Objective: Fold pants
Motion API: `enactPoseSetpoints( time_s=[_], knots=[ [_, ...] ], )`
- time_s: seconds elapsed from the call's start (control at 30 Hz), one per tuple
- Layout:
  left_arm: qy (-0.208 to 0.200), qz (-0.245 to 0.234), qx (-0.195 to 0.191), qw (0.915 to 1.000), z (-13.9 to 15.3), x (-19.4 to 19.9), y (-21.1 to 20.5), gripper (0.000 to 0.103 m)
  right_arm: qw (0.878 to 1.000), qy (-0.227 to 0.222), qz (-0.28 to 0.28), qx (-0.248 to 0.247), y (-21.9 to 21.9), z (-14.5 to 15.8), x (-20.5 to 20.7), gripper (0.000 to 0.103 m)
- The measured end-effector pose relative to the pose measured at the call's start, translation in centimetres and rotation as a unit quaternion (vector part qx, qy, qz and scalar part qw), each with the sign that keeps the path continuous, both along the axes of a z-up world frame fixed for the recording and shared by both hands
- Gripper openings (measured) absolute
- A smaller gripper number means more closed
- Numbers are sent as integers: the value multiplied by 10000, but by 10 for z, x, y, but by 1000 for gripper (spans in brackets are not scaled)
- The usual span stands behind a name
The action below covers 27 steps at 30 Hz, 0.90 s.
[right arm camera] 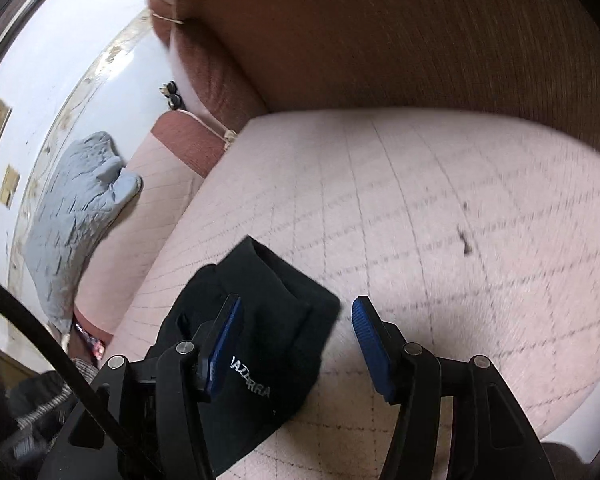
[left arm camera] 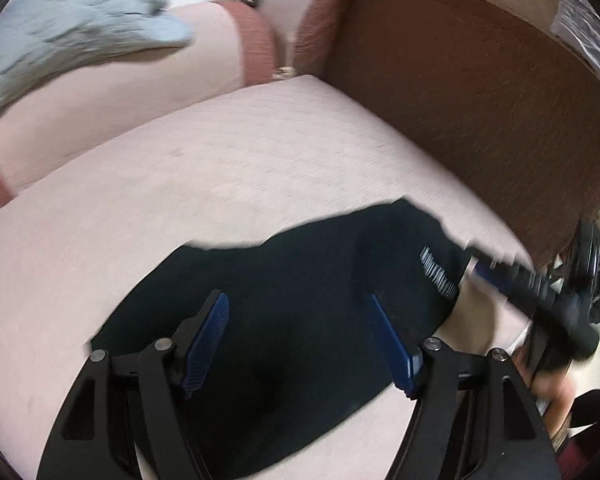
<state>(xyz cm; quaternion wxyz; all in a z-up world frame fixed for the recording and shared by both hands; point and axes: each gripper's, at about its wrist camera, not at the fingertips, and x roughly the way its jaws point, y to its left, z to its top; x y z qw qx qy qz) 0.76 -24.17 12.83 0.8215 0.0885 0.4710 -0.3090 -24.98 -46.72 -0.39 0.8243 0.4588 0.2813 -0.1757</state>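
The black pants (left arm camera: 320, 248) lie folded into a compact bundle on the pink sofa seat (left arm camera: 220, 152), white lettering showing near their right edge. My left gripper (left arm camera: 297, 298) hovers just over them, open, with nothing pressed between its blue pads. At the right of the left wrist view my right gripper (left arm camera: 540, 292) shows as a blurred dark shape beside the bundle. In the right wrist view the pants (right arm camera: 268, 280) sit at lower left. The right gripper (right arm camera: 297, 302) is open, one finger over the fabric and the other over the bare seat (right arm camera: 440, 200).
A brown backrest (left arm camera: 480, 92) (right arm camera: 380, 32) rises behind the seat. A pink bolster arm (left arm camera: 140, 80) closes the far end, with a crumpled grey cloth (left arm camera: 72, 28) (right arm camera: 76, 208) on it. A black cable (right arm camera: 40, 344) crosses the lower left of the right wrist view.
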Motion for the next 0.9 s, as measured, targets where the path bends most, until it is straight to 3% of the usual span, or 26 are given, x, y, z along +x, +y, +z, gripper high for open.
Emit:
enactPoseSetpoints(
  time_s=[0.17,0.3,0.57,0.6,0.63,0.67,0.7,0.77,0.9],
  knots=[
    [661,-238,-275,9971,-21,44,-67,71,9995,18,62,308,1,-14,4,63],
    [1002,-584,-223,9930,-43,64,-124,71,9988,-140,161,447,1,-21,8,67],
    [1339,-1593,553,9765,-93,66,-208,75,9983,-193,462,292,9,-23,27,68],
    [1329,-1665,689,9746,-99,64,-213,75,9982,-191,505,263,10,-23,30,66],
    [1267,-1706,746,9743,-99,62,-216,75,9980,-200,545,234,12,-22,32,56],
    [1204,-1773,774,9737,-97,59,-218,70,9975,-273,594,266,12,-22,33,48],
    [1158,-1850,752,9730,-93,57,-218,46,9957,-405,718,416,13,-23,36,33],
    [1027,-1931,734,9730,-85,52,-215,17,9935,-507,875,515,15,-22,40,29],
    [774,-1895,279,9784,-50,42,-182,15,9896,-824,1182,2,33,2,41,26]
  ],
)
